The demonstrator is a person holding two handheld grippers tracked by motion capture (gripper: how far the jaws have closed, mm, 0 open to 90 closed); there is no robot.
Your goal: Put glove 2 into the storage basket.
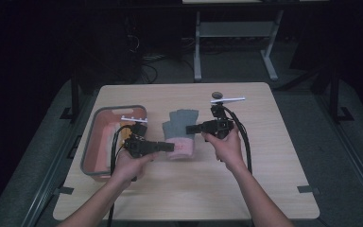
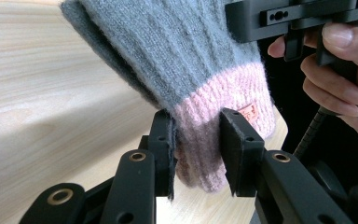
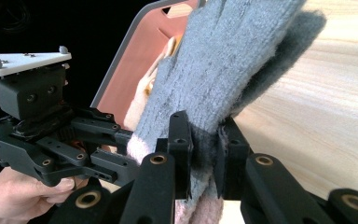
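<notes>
Both claws (image 2: pixel 196 149) (image 3: pixel 204 156) grip the glove (image 1: pixel 181 135).

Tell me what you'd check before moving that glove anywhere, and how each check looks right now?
1. Left gripper closed on the glove's pink cuff: ok, jaws pinch it.
2. Right gripper closed on the grey knit: ok, fabric squeezed between the jaws.
3. Glove in one piece, not bunched: ok, it spreads between the two grips.
4. Bin within reach, opening up: ok, just left of the glove.
5. Room in the bin: cannot tell, a pale item already lies inside.
6. Cables free of the glove: ok, they trail back along the forearms.
</notes>
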